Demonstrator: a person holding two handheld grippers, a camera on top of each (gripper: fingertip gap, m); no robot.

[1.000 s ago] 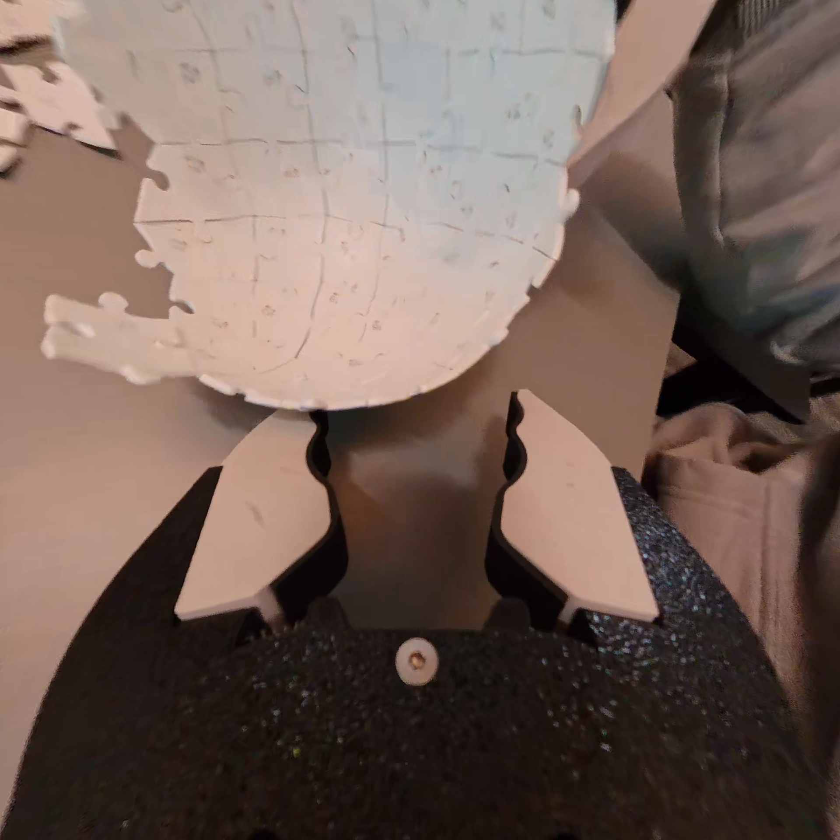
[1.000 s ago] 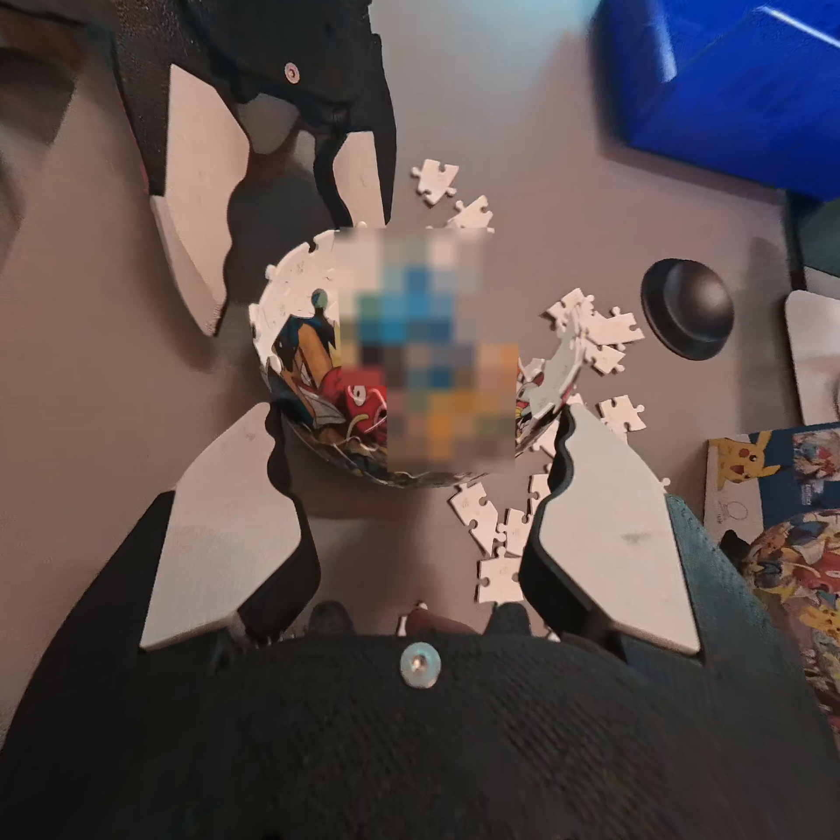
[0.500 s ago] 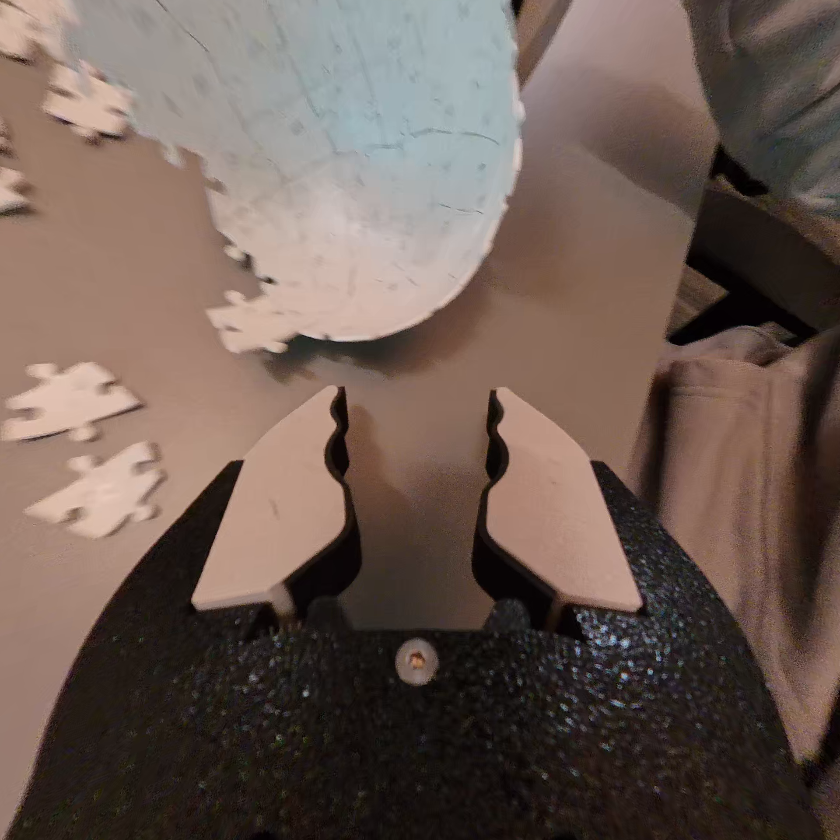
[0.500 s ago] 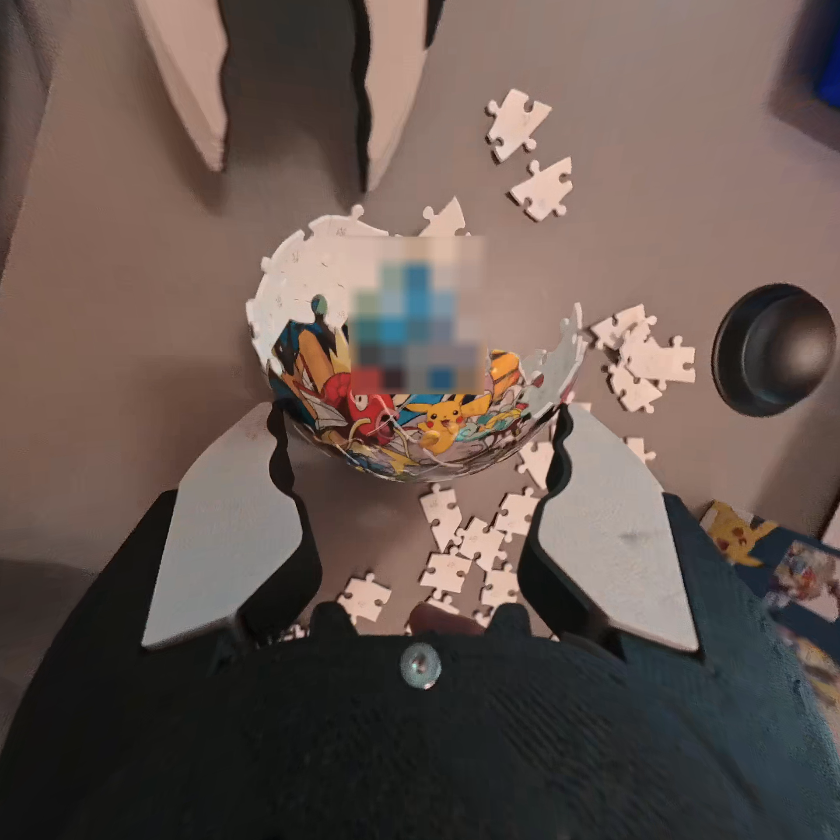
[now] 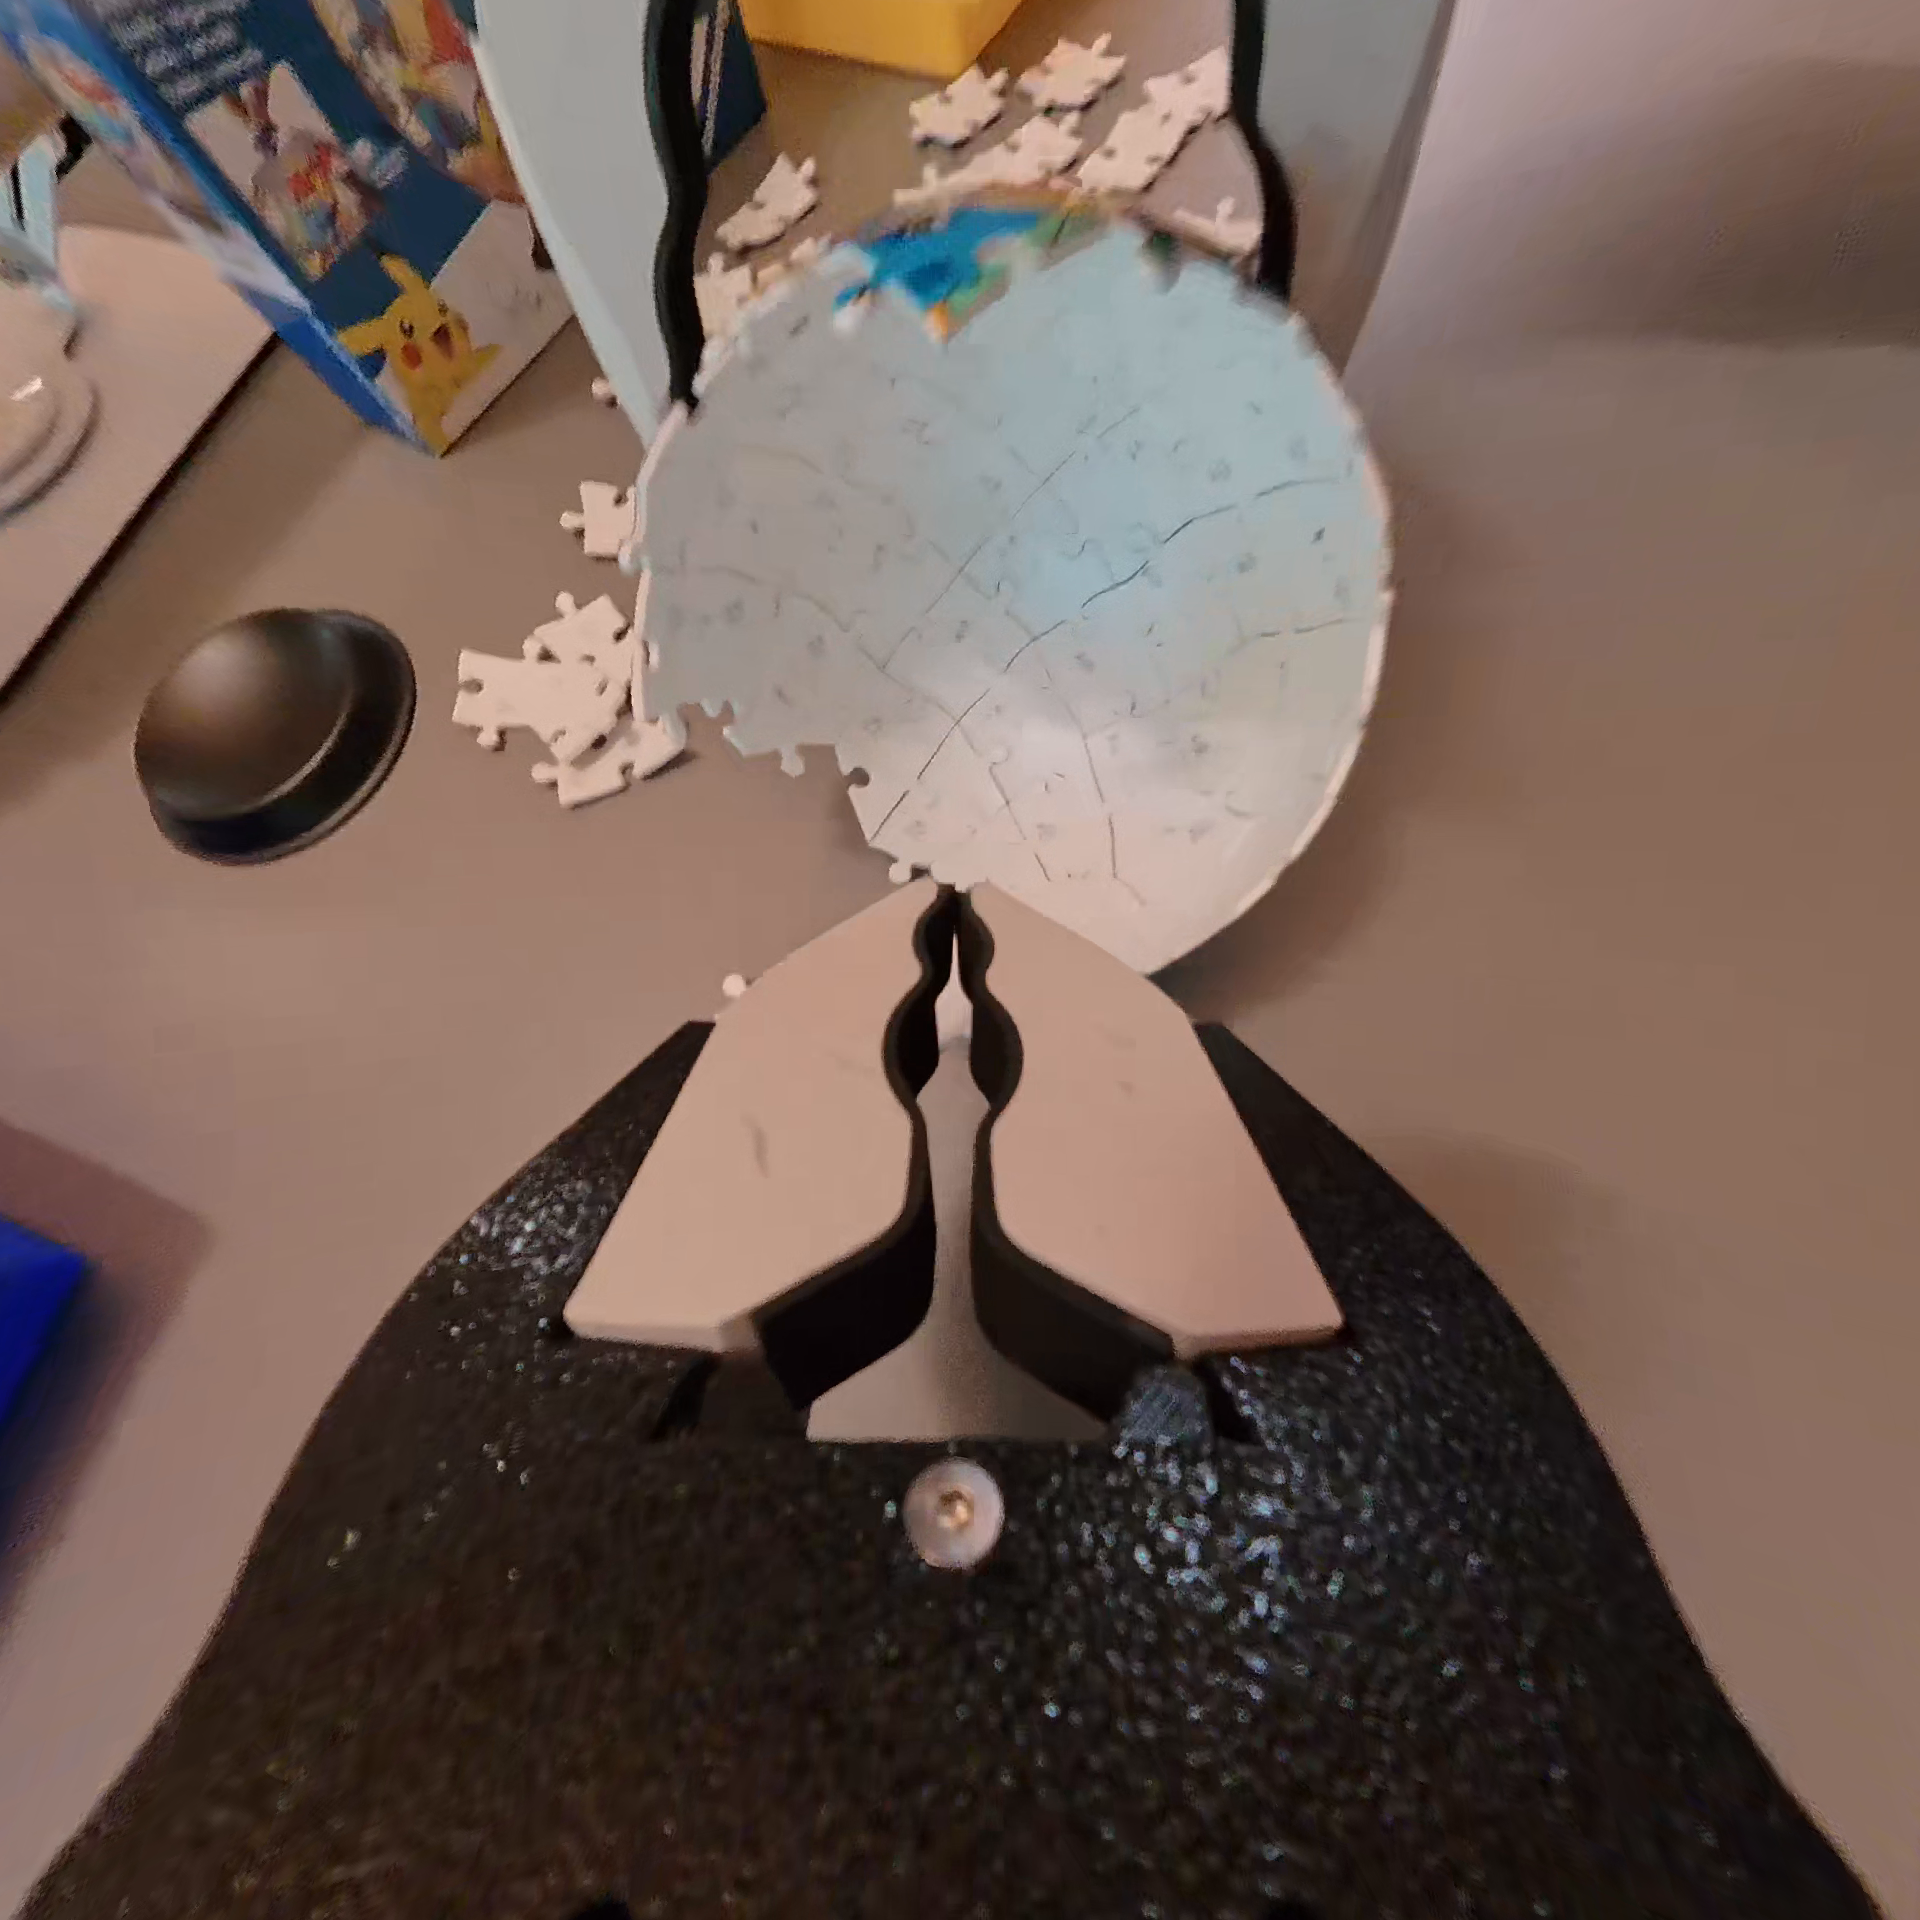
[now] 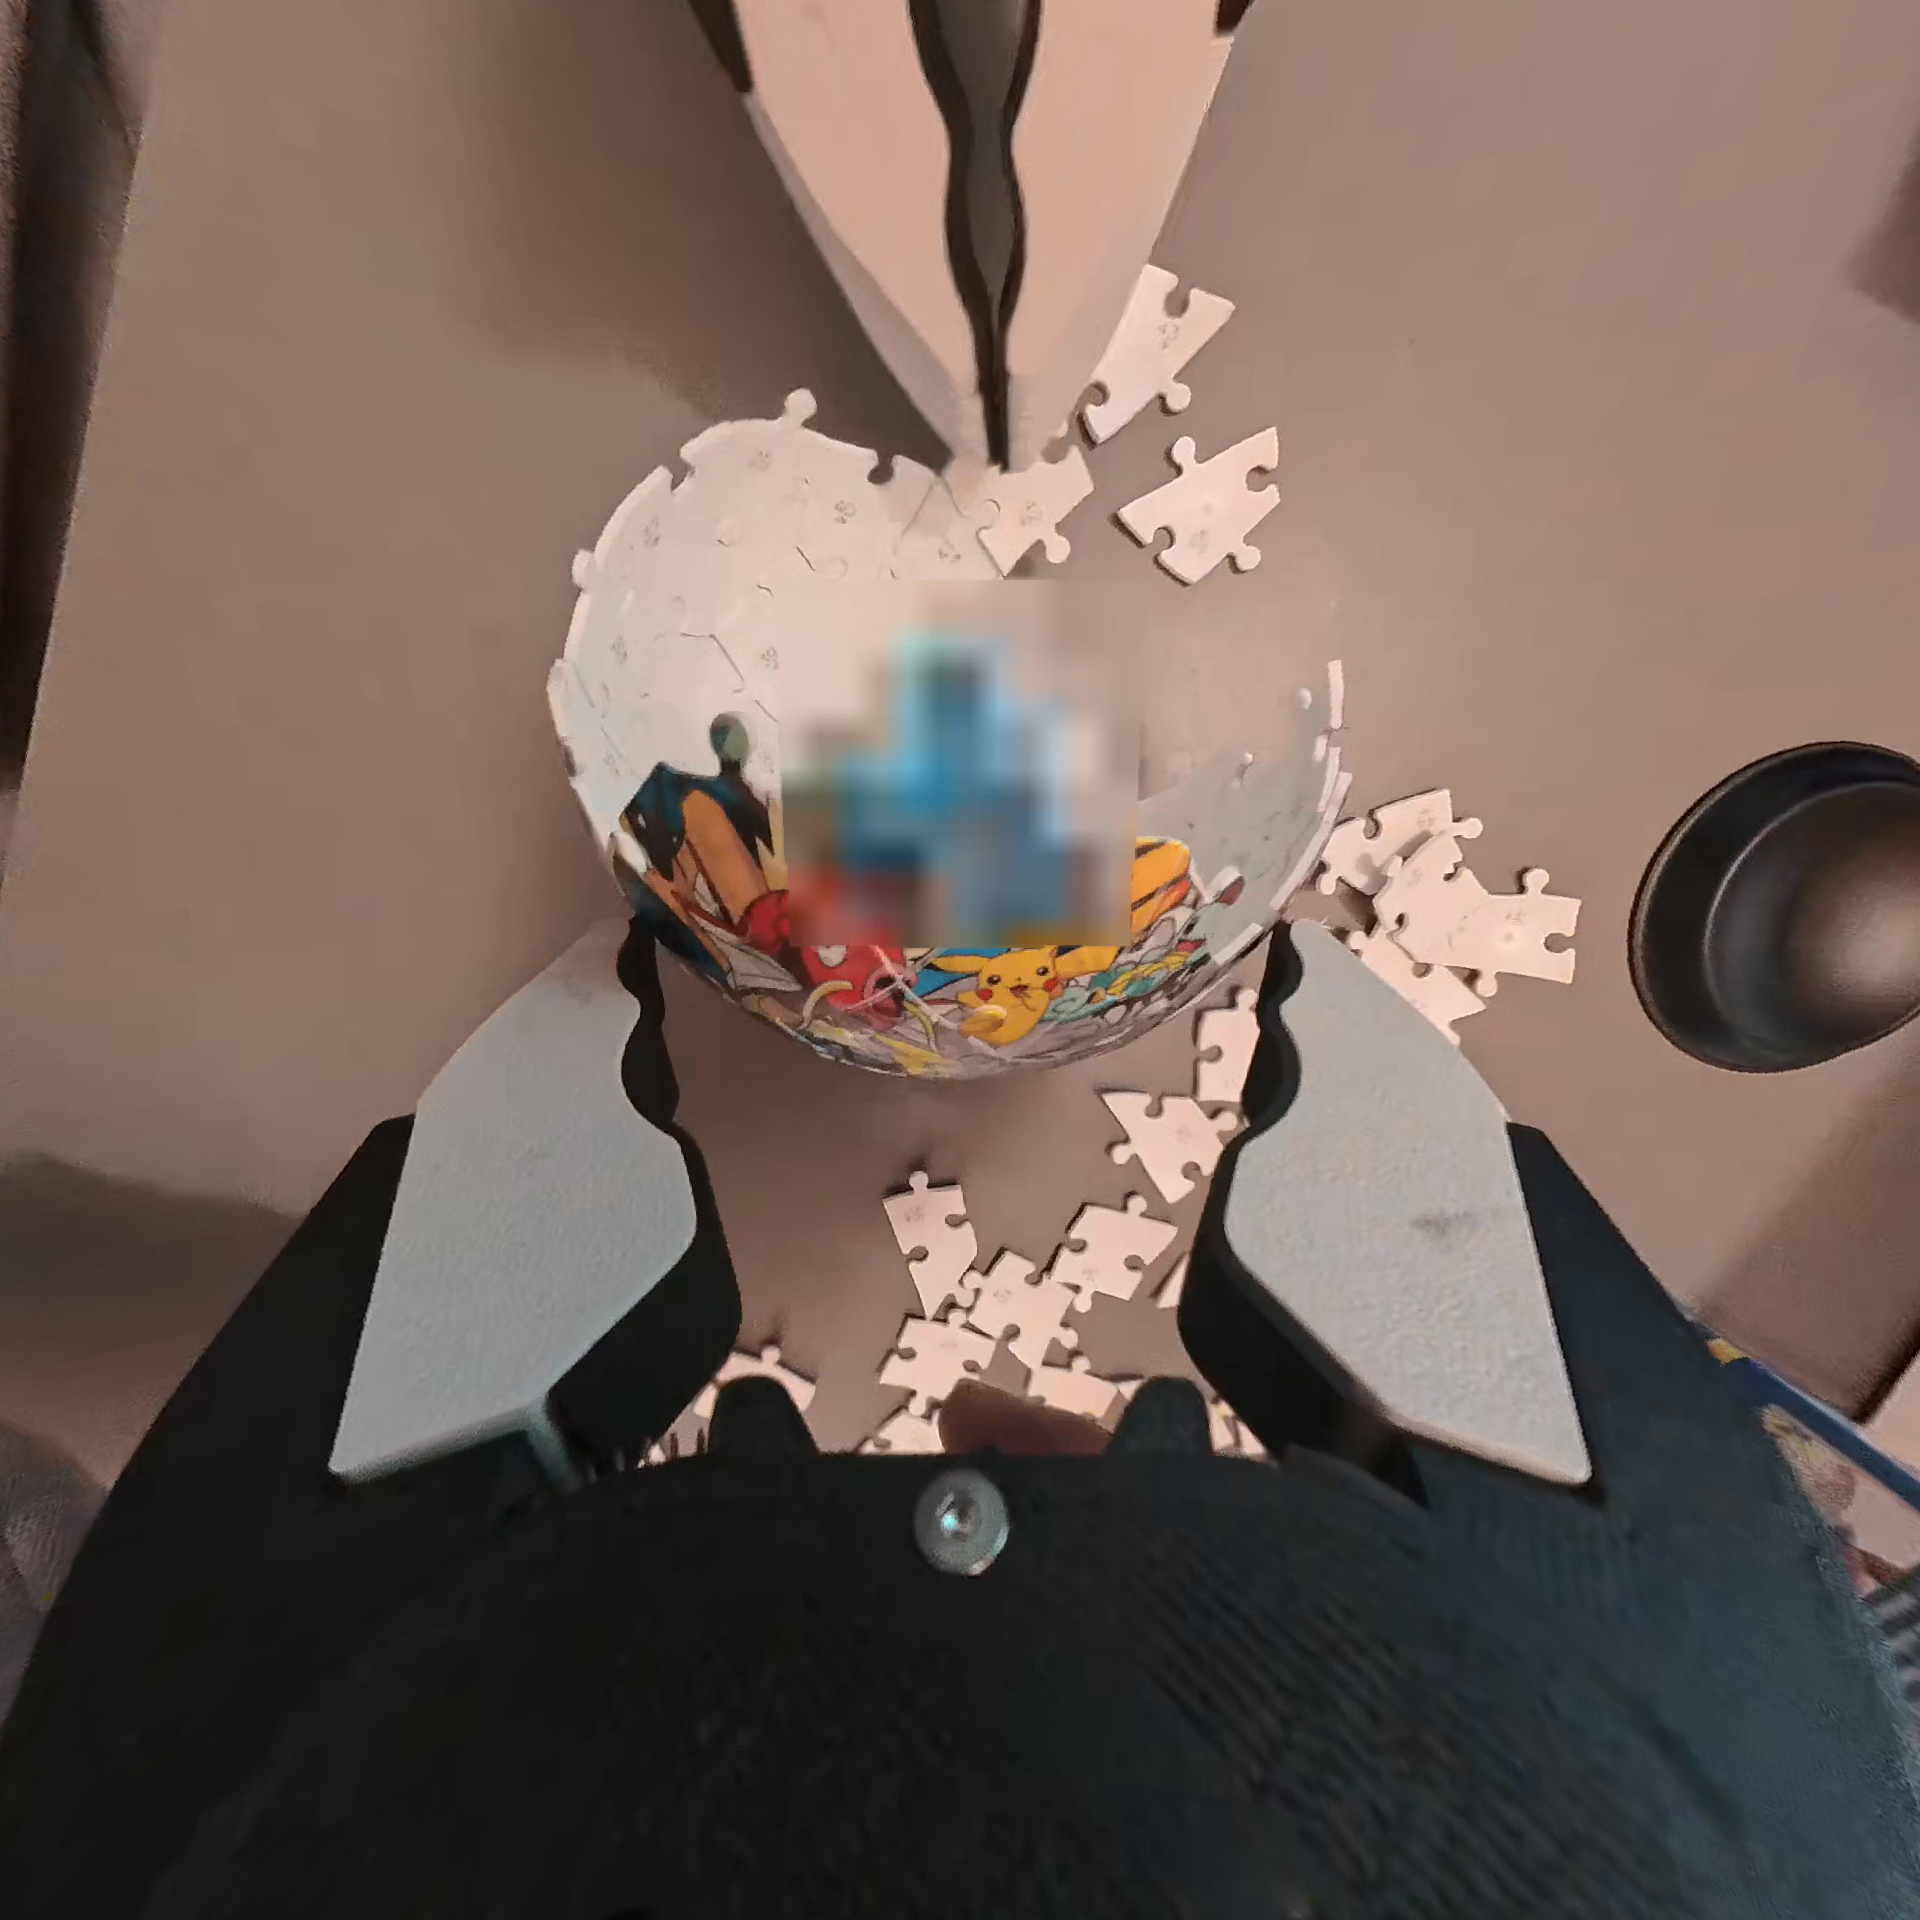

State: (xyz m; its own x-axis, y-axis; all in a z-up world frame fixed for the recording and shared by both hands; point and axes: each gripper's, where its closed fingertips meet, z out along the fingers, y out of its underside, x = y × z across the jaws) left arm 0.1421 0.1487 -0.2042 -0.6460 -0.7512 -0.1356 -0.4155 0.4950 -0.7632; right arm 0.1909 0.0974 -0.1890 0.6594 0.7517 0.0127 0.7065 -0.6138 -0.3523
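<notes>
A half-built puzzle shell (image 6: 727,582), a bowl of joined pieces that is white inside and has a colourful cartoon print outside, rests on the grey table (image 6: 312,623). My left gripper (image 5: 951,909) is shut, and its tips pinch the shell's jagged rim (image 5: 904,862). In the right wrist view it (image 6: 992,452) comes in from the top onto the far rim. My right gripper (image 6: 956,945) is open and empty. Its fingers (image 6: 540,1195) flank the shell's near side without touching it. They also stand behind the shell in the left wrist view (image 5: 582,208).
Several loose white puzzle pieces (image 6: 997,1309) lie around the shell, also seen in the left wrist view (image 5: 561,707). A black domed stand (image 6: 1787,904) sits to the right. A printed puzzle box (image 5: 343,208) and a yellow object (image 5: 883,26) stand farther off. Spacing between my two grippers at the tips: around 8 cm.
My left gripper has shut and swung round onto the shell's rim. My right gripper has come closer, its open fingers now on either side of the shell.
</notes>
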